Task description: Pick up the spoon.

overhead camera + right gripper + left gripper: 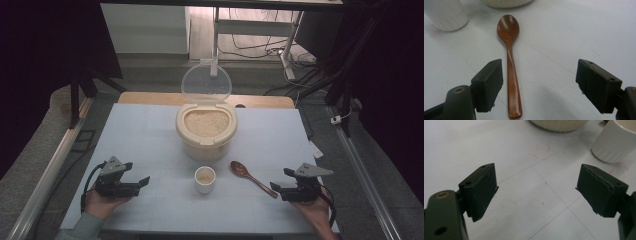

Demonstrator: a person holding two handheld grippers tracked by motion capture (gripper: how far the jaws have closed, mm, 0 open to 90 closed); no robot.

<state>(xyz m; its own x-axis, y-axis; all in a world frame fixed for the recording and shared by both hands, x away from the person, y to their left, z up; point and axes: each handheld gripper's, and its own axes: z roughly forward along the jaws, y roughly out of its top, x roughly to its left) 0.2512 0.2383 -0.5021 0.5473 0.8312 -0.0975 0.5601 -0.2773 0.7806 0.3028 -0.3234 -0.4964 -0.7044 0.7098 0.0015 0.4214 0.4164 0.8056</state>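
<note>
A cream rice bin [206,135] full of rice stands mid-table with its clear lid [206,82] tipped up behind it. In front of it a small white cup [205,180] holds a little rice. A brown wooden spoon [252,178] lies flat to the cup's right, bowl toward the bin. My left gripper [137,174] rests open at the front left, its jaws wide apart over bare table [536,187], with the cup [615,141] ahead to the right. My right gripper [280,179] is open at the spoon's handle end; the spoon [510,62] lies between the jaws [539,82], close to the left one, untouched.
A pale blue mat [145,130] covers the table, with a wooden edge [150,97] at the back. Metal rails [55,165] run down both sides. Cables and a stand [216,45] sit on the floor beyond. The bin's base [506,2] and the cup [446,13] lie ahead of the right gripper.
</note>
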